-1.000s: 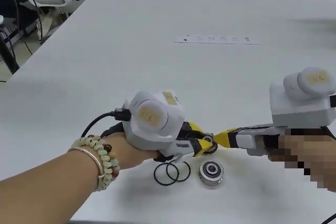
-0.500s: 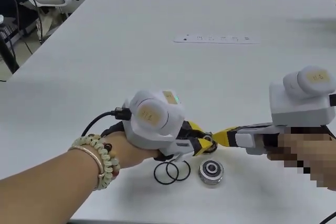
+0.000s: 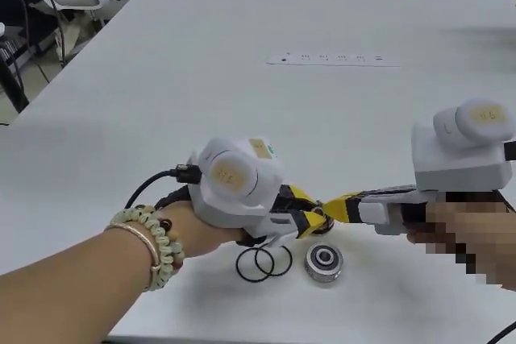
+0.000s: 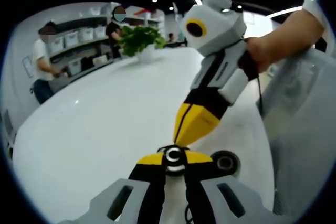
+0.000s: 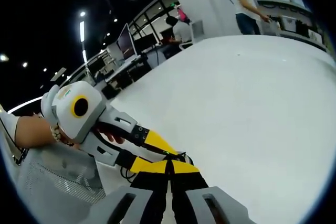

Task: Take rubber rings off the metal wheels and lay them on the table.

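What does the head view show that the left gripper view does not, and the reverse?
Head view: two loose rubber rings lying on the table, a flat strip farther away, and a beaded bracelet on a wrist.
Left gripper view: a potted plant, shelves and people standing by them.
Both: the white table, the right gripper, the left gripper shut on a small wheel, and a second wheel lying on the table.
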`<state>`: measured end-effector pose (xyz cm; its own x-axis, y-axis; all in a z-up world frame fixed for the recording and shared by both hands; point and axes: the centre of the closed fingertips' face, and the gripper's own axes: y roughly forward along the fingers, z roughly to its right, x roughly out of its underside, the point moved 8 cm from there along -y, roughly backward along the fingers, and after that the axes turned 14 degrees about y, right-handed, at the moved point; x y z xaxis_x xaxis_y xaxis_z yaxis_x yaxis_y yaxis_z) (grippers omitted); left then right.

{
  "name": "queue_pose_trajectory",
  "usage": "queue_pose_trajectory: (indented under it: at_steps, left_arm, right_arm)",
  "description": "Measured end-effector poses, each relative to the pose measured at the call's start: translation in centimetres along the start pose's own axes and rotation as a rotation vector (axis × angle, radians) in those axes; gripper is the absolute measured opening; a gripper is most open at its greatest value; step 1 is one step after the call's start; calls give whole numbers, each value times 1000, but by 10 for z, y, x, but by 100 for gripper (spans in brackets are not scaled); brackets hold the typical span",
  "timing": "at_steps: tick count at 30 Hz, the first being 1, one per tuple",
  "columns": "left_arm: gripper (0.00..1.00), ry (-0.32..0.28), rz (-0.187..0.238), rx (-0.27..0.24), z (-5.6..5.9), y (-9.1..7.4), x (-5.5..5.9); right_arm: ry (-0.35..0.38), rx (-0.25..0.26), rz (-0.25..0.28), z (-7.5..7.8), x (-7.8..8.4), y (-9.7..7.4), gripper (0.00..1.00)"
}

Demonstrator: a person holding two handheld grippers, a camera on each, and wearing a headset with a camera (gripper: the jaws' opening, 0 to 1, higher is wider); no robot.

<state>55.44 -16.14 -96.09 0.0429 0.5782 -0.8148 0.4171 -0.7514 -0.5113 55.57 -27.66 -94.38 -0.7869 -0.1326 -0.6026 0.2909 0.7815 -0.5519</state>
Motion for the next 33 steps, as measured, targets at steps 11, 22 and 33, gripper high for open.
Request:
queue_pose_trajectory:
  at_steps: [11,22,33]
  left_arm:
    - [14,-1,1,1,0,0,0]
    - [14,-5,7,1,0,0,0]
    - [14,-6,5,-5,0,0,0]
  right_arm:
    - [-7,-4,0,0,-1,-1,0]
    - [-27,-23,32,-4,-4,-4,0]
    - [15,47,27,5,-2,-5,0]
